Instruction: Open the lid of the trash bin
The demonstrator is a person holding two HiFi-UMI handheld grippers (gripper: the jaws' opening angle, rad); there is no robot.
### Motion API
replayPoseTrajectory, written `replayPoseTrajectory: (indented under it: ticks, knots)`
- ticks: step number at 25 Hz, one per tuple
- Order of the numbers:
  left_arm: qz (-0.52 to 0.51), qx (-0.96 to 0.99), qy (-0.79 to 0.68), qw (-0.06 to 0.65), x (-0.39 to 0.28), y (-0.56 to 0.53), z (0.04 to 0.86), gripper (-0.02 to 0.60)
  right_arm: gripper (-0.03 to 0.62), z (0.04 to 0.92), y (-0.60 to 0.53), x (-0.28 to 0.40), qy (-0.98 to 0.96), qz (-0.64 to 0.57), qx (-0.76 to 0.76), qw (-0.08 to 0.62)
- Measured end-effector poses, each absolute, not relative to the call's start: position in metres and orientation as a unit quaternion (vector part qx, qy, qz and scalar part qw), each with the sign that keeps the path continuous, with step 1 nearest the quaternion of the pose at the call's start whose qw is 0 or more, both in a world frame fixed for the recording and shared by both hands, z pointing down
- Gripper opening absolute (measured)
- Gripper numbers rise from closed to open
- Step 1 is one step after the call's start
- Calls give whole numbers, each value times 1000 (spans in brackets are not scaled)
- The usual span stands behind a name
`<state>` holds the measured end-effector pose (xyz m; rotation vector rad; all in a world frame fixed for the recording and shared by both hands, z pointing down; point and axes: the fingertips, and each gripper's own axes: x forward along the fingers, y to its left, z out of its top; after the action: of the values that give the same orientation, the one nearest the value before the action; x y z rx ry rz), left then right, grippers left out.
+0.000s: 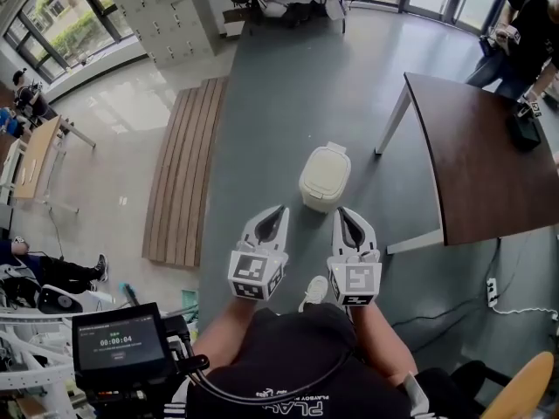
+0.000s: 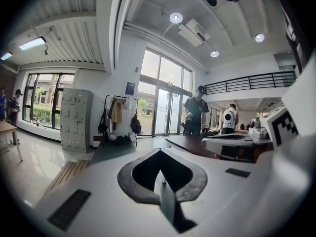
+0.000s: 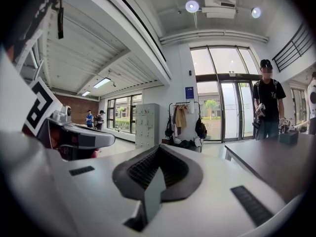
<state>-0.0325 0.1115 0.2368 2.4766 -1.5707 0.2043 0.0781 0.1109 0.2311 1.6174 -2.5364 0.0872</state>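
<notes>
Cream trash bin (image 1: 325, 177) sits beyond left hand-held gripper (image 1: 279, 212), right hand-held gripper (image 1: 342, 214), both closed.

In the head view the brown table (image 1: 489, 164) is chopped off by the right edge, and the far side of the trash bin (image 1: 325, 178) is hidden behind its own body, fwiw.

The cream, rounded plastic trash bin (image 1: 325, 178) stands on the grey floor (image 1: 288, 94), just ahead of the left gripper (image 1: 280, 209) and the right gripper (image 1: 341, 211). The grippers are side by side, neither touching the bin. A dark brown wooden worktop (image 1: 489, 160) stands to the bin's right, and a slatted wooden platform (image 1: 183, 177) lies well to its left.
</notes>
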Motion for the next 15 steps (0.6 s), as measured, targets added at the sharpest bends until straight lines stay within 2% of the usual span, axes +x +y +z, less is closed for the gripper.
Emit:
replayPoseTrajectory:
  ticks: [15]
  knots:
    - [83,840,-526,101,-23,111,225,-2,2,222,115,85,-837,29,542,72]
